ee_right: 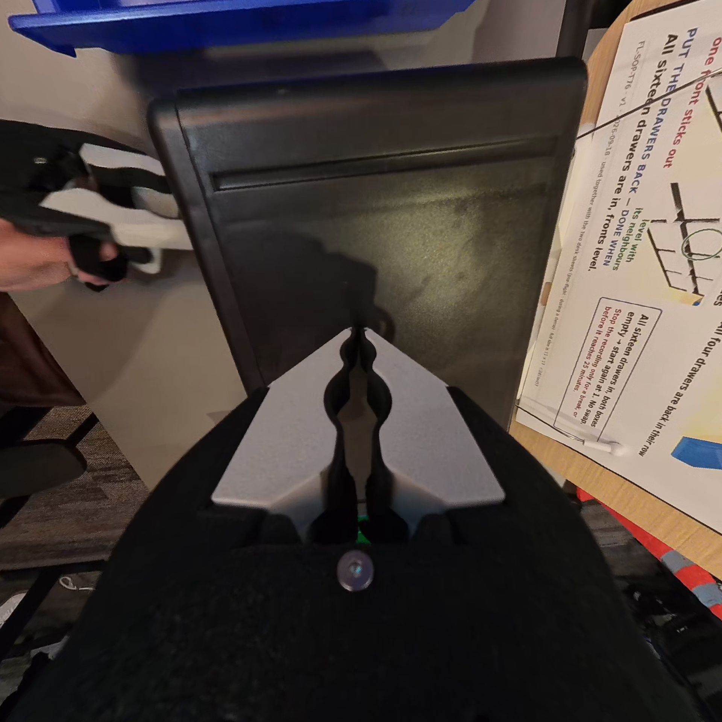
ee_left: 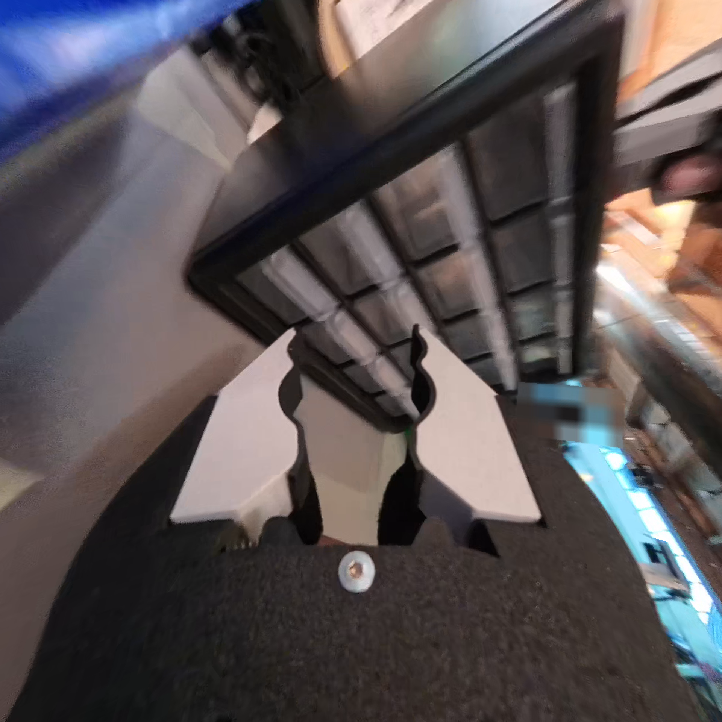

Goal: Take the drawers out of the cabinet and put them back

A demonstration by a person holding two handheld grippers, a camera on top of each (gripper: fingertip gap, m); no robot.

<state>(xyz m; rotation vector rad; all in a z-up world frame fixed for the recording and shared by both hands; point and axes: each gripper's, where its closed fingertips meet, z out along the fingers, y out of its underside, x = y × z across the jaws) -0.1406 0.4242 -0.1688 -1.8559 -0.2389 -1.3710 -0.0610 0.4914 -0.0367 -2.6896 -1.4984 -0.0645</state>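
Note:
The black cabinet (ee_left: 394, 156) fills the blurred left wrist view, tilted, its front a grid of several translucent grey drawers (ee_left: 429, 218) that all sit in their slots. My left gripper (ee_left: 355, 340) is open and empty, fingertips just before the lowest drawers. In the right wrist view I see a plain black outer panel of the cabinet (ee_right: 390, 234). My right gripper (ee_right: 357, 332) is shut and empty, its tips at or just off that panel. The left gripper (ee_right: 117, 218), held by a hand, sits at the cabinet's left edge. The right gripper (ee_left: 683, 156) shows blurred at the cabinet's far corner.
A blue bin (ee_right: 195, 23) sits beyond the cabinet and also shows in the left wrist view (ee_left: 58, 58). A printed sheet (ee_right: 644, 234) lies on a wooden board right of the cabinet. A light grey surface (ee_right: 136, 371) lies to its left. Carpet and a black chair base (ee_right: 39, 469) are lower left.

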